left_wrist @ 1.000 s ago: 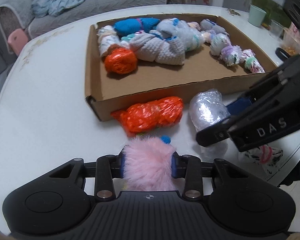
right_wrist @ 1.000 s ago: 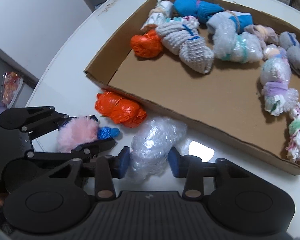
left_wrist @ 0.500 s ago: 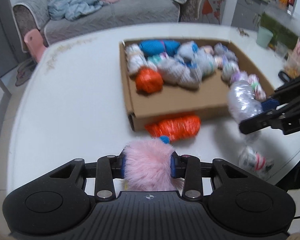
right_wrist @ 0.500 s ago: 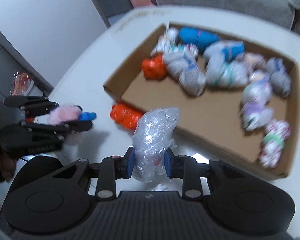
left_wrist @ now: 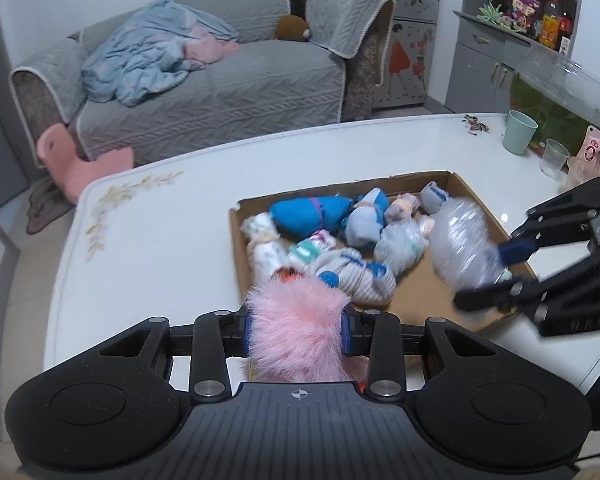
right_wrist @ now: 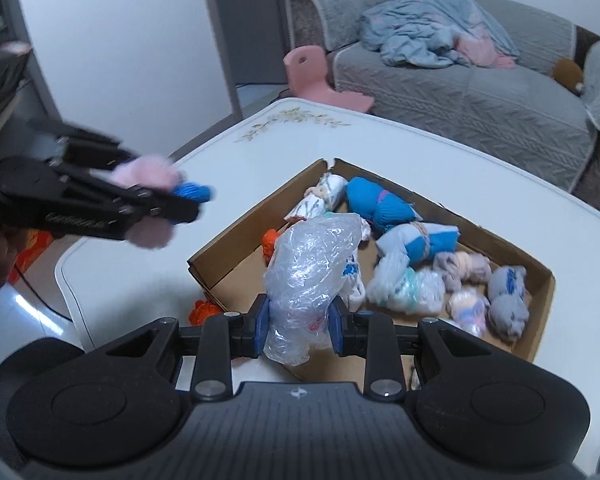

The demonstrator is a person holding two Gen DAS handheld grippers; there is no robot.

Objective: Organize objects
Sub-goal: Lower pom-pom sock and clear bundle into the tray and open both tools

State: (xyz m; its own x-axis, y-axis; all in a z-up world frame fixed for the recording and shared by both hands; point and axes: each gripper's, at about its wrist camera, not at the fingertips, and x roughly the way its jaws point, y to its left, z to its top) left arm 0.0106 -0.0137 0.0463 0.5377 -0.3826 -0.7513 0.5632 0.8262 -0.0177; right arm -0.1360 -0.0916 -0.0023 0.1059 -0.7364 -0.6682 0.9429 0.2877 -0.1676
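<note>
Grippers both loaded, both held up off the white table (left_wrist: 148, 248).

Left gripper (left_wrist: 296, 330): fingers pinched onto a fluffy pink bundle (left_wrist: 300, 332), fur spilling past the blue pads on either side. A small blue knitted tip (left_wrist: 329, 279) pokes out at its far end. From the right wrist view the same bundle (right_wrist: 148, 174) sits out to the left of the box, above the table's near edge.

Right gripper (right_wrist: 298, 322): fingers closed narrow on a clear crinkled plastic bundle (right_wrist: 312, 268), which stands up between the pads. In the left wrist view it (left_wrist: 462, 246) hangs over the right part of the cardboard box (left_wrist: 236, 248); blurred there.

Box: shallow, open-topped, resting on the table. Rolled bundles crowd its far side:
- bright blue roll (right_wrist: 380, 204) near the back corner
- pale patterned roll (right_wrist: 324, 192) just beside it
- grey-and-blue roll (right_wrist: 420, 242)
- grey knitted roll (left_wrist: 360, 276) toward the front
- orange plastic bundle (right_wrist: 269, 242), mostly hidden behind the clear one

Near floor of the box is bare cardboard. Another orange plastic bundle (right_wrist: 206, 310) lies on the table outside the box's front wall.

Beyond: grey sofa (left_wrist: 228, 92) with a blue blanket (left_wrist: 148, 60); green cup (left_wrist: 520, 132) at the table's far right.
</note>
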